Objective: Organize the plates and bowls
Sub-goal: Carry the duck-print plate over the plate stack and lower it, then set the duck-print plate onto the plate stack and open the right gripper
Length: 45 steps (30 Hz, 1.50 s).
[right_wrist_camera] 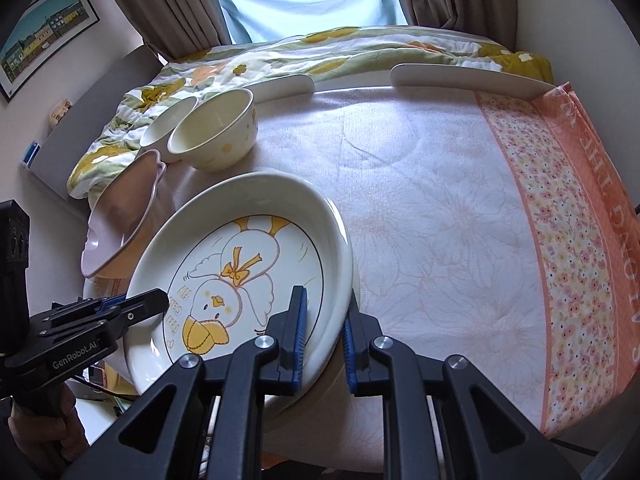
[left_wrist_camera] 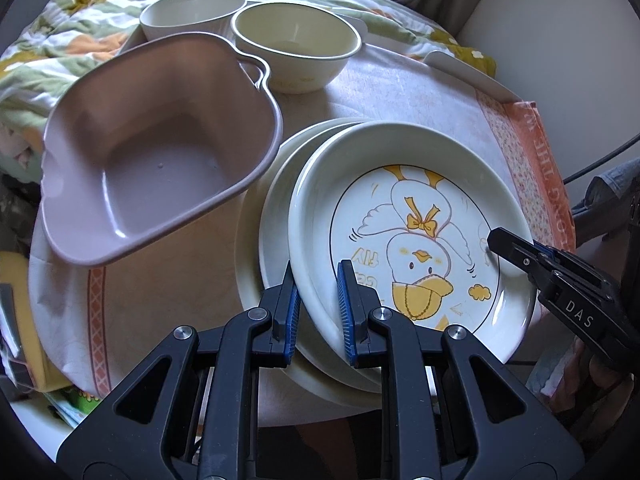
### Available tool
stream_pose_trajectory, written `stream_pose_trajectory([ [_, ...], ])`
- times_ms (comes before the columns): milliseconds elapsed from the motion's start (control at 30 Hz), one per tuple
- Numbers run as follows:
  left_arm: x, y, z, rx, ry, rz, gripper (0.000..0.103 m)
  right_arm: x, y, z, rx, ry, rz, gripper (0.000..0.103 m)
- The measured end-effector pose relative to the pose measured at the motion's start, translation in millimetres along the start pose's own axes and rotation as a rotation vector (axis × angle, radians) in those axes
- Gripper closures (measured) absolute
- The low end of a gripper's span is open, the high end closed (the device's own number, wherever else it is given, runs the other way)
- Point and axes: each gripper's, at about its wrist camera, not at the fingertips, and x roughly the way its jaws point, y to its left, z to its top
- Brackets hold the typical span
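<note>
A cream plate with a yellow duck drawing (left_wrist_camera: 420, 240) (right_wrist_camera: 240, 268) lies on top of a stack of cream plates (left_wrist_camera: 276, 200) at the table's near edge. My left gripper (left_wrist_camera: 319, 280) is shut on the duck plate's near-left rim. My right gripper (right_wrist_camera: 324, 308) is shut on its right rim and shows in the left wrist view (left_wrist_camera: 520, 256). A pink square bowl (left_wrist_camera: 160, 148) (right_wrist_camera: 120, 220) leans left of the stack. Two cream bowls (left_wrist_camera: 296, 44) (left_wrist_camera: 192, 12) stand behind it.
A white and orange floral cloth (right_wrist_camera: 460, 200) covers the table. Two white curved rims (right_wrist_camera: 468, 78) (right_wrist_camera: 284, 86) stand along its far edge. A flowered blanket (right_wrist_camera: 320, 48) lies behind, with curtains beyond.
</note>
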Motion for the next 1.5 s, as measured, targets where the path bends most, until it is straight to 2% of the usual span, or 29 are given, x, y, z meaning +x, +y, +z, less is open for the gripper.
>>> stream_pose_trajectory([
  [233,2,-4,3,0.025,0.002,0.027,0.086,2,4,1,-0.044,-0.002,-0.014,0.088],
  [500,3,-14,2,0.079,0.022,0.100,0.085,3,5,1,-0.068,0.001,-0.016,0.088],
  [833,3,-22,5,0.108,0.043,0.162,0.085,5,4,2,-0.070,0.010,-0.001,0.087],
  [1033,2,-25,5,0.119,0.055,0.229,0.085,5,4,2,-0.078,0.019,0.006,0.088],
  [1500,2,-35,5,0.153,0.062,0.304,0.085,2,4,0,-0.094,0.025,0.012,0.087],
])
